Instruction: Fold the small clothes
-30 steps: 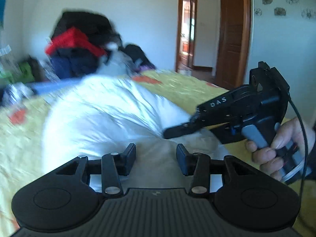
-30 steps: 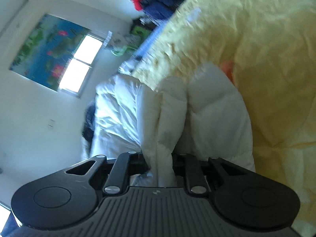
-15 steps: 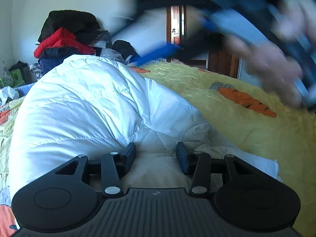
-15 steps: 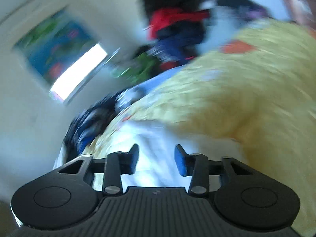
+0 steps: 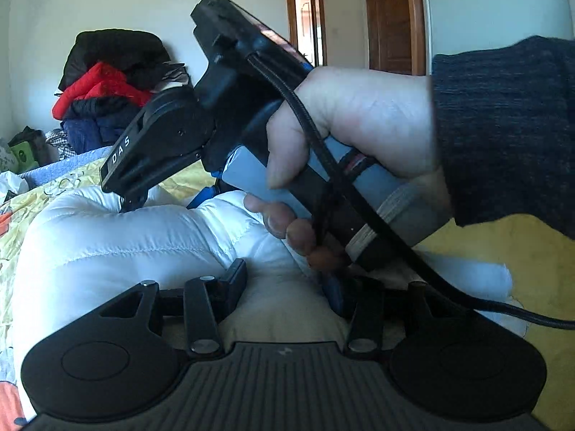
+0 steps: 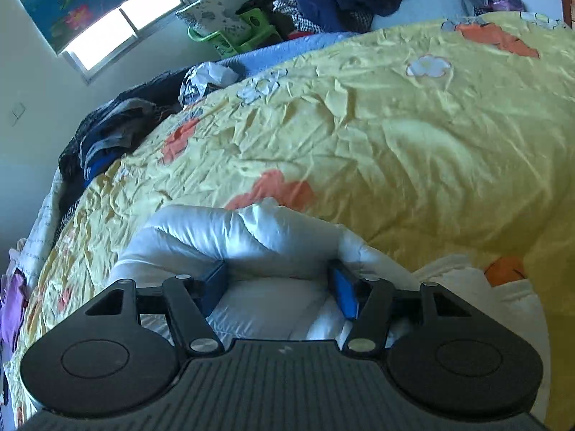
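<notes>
Right now we see one puffy white jacket (image 5: 118, 237) lying on the yellow bedspread (image 6: 413, 125), near the edge of the bed closest to us. Our left gripper (image 5: 287, 287) sits low over the jacket with its two fingers wide apart. Soft white cloth lies between them, but they do not squeeze it.

Our right hand (image 5: 352, 125) holds the right gripper (image 6: 280, 283), and it blocks much of the left camera's view. Its black cable (image 5: 377, 222) crosses in front of the left gripper's far finger, so we can only partly see that finger. From the right camera, the right gripper's two blue-padded fingers are also wide apart, with a fat fold of the jacket bulging between them. We cannot tell if the pads touch the cloth.

One big pile of clothes (image 5: 104, 86), black, red and dark blue, sits at the far edge of the bed by the wall. Another dark heap of clothes (image 6: 104, 136) lies at the bed's left edge. One green basket (image 6: 244, 32) stands behind the bed, under one window (image 6: 118, 28). One brown door (image 5: 391, 18) stands open.
</notes>
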`<state>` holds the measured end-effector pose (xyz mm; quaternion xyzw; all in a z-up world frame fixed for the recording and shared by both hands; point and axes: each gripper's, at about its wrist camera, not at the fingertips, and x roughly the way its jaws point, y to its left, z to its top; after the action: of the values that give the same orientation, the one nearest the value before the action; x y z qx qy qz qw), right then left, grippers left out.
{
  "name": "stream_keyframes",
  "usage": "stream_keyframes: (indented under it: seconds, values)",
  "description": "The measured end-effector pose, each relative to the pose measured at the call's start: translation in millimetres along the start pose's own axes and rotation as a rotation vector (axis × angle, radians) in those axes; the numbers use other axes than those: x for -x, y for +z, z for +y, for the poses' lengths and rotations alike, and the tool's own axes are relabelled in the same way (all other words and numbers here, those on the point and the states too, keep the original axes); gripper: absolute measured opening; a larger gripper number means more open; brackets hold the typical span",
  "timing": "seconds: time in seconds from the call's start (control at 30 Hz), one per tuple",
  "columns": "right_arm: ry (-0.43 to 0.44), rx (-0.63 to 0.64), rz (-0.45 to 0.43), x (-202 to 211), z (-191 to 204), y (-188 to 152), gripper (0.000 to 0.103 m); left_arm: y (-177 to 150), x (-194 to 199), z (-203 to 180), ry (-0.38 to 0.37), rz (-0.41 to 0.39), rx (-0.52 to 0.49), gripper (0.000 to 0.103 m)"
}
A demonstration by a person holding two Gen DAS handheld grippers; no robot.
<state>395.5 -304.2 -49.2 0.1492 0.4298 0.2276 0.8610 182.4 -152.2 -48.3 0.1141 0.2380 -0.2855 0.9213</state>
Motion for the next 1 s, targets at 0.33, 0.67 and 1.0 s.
stream_keyframes:
  seconds: [0.33, 0.67, 1.0]
  values:
    - [-0.039, 0.055, 0.038, -13.0, 2.7, -1.8, 0.063, -2.9, 0.2, -2.3, 0.000, -0.006, -0.001, 0.045]
    - [0.046, 0.014, -0.114, 82.4, 30.6, -1.9, 0.073, 13.0, 20.9, -6.1, 0.055, 0.025, 0.049, 0.047]
    - [0.040, 0.005, 0.007, 60.8, 13.4, -23.6, 0.085, 27.4, 74.8, 13.3, 0.123, -0.013, 0.071, 0.067]
